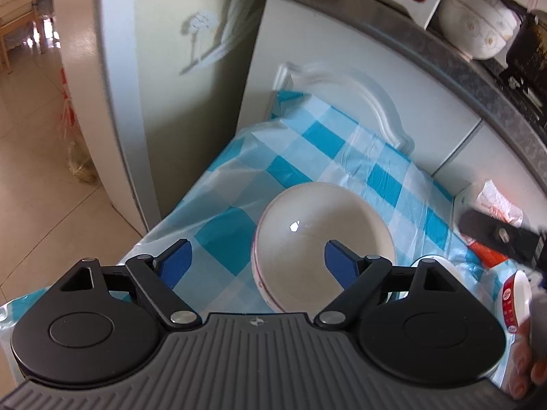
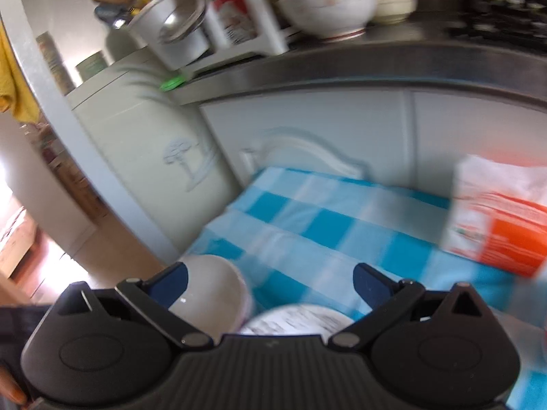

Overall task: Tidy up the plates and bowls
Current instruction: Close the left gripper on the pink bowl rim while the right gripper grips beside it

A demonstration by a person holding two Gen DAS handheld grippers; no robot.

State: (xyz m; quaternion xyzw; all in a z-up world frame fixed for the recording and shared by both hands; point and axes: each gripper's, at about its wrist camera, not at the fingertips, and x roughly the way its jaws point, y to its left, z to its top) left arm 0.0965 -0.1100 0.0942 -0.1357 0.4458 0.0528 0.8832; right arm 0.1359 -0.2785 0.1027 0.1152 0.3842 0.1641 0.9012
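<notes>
A white bowl (image 1: 321, 235) with a thin red rim line stands on the blue-and-white checked tablecloth (image 1: 307, 150). My left gripper (image 1: 256, 259) is open above it, the right fingertip over the bowl's inside, the left fingertip outside its left rim. In the right wrist view the same bowl (image 2: 212, 290) sits at lower left, behind the left finger. My right gripper (image 2: 270, 278) is open and empty, hovering over a white patterned plate (image 2: 297, 321) just below it. A red-rimmed dish (image 1: 512, 294) shows at the left view's right edge.
An orange-and-white packet (image 2: 499, 215) lies on the cloth at right. A white cabinet door (image 1: 342, 78) stands behind the table, with a steel counter (image 2: 342, 65) carrying stacked bowls (image 2: 324, 3) and a pot. A white fridge (image 2: 154, 143) stands left; tiled floor beyond.
</notes>
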